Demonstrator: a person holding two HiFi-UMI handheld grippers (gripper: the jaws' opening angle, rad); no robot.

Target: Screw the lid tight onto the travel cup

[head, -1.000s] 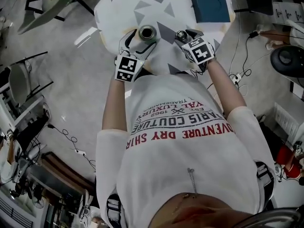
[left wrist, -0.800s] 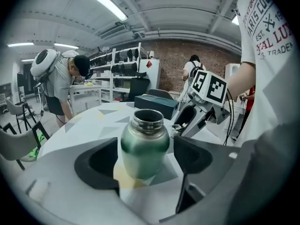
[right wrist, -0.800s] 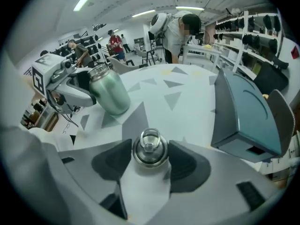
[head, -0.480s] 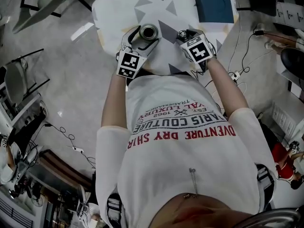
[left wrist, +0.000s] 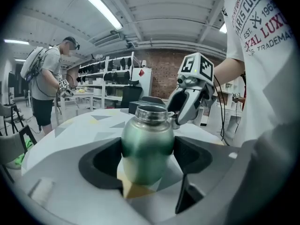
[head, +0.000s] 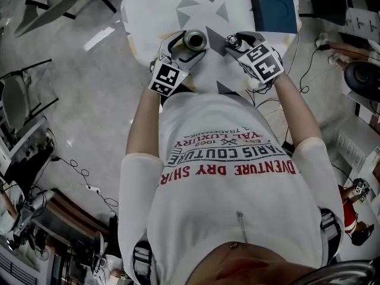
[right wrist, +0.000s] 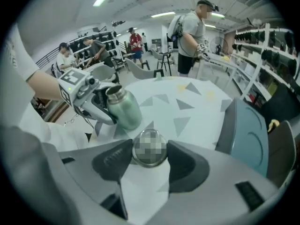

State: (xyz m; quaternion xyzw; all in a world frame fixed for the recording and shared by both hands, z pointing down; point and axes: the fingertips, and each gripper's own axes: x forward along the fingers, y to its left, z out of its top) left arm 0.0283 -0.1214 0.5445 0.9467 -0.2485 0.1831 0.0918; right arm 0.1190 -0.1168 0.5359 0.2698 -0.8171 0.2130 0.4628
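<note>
While left tongs clenched on cup, right tongs on lid; blue case nearby

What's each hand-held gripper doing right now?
Left hand-held gripper: closed on the travel cup.
Right hand-held gripper: closed on the lid.

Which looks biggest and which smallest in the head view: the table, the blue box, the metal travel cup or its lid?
1. table
2. blue box, partly cut off by the frame
3. travel cup
4. lid
</note>
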